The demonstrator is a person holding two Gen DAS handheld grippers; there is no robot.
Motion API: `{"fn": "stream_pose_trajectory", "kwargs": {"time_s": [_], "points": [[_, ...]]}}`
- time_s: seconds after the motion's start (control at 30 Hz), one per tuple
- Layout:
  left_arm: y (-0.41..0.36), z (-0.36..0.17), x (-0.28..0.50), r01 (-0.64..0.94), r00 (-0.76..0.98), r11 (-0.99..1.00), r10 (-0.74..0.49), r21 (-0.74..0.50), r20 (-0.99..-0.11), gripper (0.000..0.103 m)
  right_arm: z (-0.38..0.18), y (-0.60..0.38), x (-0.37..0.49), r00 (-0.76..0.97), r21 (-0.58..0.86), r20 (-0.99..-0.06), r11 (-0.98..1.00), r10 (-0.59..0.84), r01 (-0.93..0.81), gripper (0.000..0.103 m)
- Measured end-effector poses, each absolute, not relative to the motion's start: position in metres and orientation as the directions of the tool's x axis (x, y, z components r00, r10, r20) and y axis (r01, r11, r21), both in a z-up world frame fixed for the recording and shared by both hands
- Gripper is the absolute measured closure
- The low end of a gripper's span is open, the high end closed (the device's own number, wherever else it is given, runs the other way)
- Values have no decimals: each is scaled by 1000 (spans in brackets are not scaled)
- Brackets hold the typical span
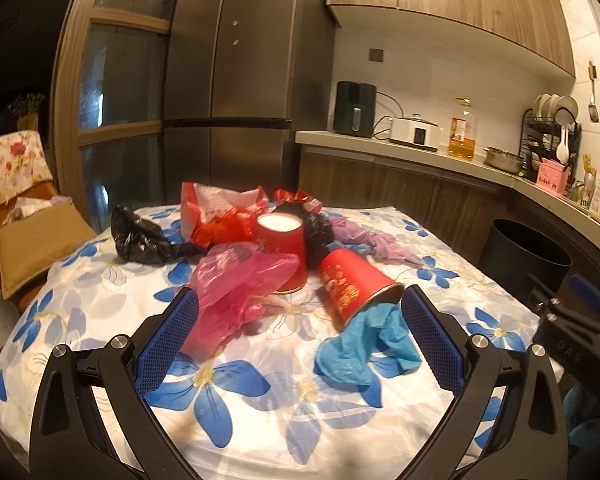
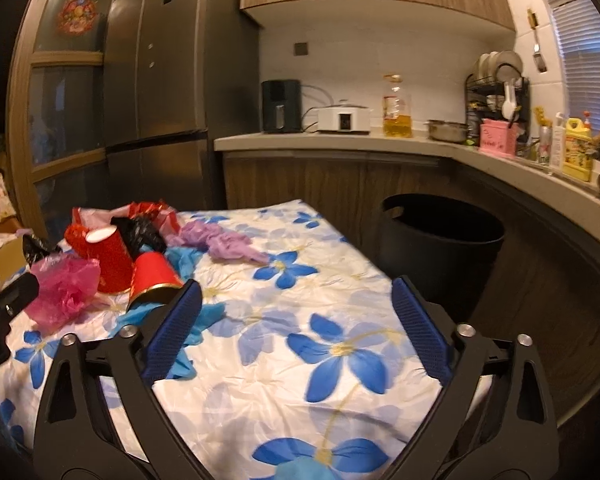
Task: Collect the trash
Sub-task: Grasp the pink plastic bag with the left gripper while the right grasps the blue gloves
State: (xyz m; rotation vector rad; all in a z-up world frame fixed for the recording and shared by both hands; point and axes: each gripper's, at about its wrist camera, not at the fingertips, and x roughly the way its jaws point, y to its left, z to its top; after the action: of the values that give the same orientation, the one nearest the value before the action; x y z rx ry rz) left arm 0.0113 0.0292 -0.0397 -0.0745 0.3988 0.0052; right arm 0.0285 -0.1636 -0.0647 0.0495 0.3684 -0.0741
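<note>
Trash lies on a table with a blue-flower cloth. A red paper cup lies on its side, with a blue plastic bag at its mouth. A second red cup stands upside down behind a pink bag. A black bag, a purple bag and red wrappers lie behind. My left gripper is open and empty, just short of the pink bag and the lying cup. My right gripper is open and empty over bare cloth, right of the lying cup.
A black trash bin stands on the floor right of the table; it also shows in the left wrist view. A kitchen counter with appliances curves behind it. A fridge stands at the back, a chair at the left.
</note>
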Motion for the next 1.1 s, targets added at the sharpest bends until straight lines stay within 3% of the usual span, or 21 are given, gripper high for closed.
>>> {"fn": "stream_pose_trajectory", "kwargs": {"time_s": [0.2, 0.33, 0.53, 0.7, 0.8, 0.87, 1.0, 1.03, 1.1], "points": [[42, -53, 20, -52, 915, 997, 24, -59, -402, 5, -102, -134, 60, 892, 84, -437, 993, 115, -87, 41], [50, -60, 27, -71, 908, 995, 38, -64, -418, 5, -119, -114, 72, 864, 101, -468, 983, 185, -155, 50], [58, -65, 39, -89, 903, 994, 54, -62, -427, 5, -130, -100, 82, 835, 99, -502, 974, 225, -203, 61], [64, -70, 50, -107, 895, 993, 71, -58, -441, 5, -139, -96, 89, 815, 83, -530, 971, 235, -226, 88], [67, -70, 56, -112, 896, 992, 78, -53, -436, 5, -142, -95, 90, 812, 76, -532, 969, 240, -236, 98], [68, -71, 60, -116, 895, 992, 85, -43, -438, 6, -140, -96, 88, 815, 78, -527, 969, 240, -235, 100], [71, -75, 71, -104, 882, 993, 68, -52, -467, 22, -135, -102, 82, 831, 67, -508, 972, 226, -223, 100], [72, -77, 74, -100, 875, 993, 62, -55, -480, 35, -133, -103, 80, 834, 66, -503, 973, 224, -222, 100], [72, -80, 78, -100, 861, 993, 58, -56, -506, 47, -129, -107, 77, 840, 69, -494, 973, 224, -219, 100]]}}
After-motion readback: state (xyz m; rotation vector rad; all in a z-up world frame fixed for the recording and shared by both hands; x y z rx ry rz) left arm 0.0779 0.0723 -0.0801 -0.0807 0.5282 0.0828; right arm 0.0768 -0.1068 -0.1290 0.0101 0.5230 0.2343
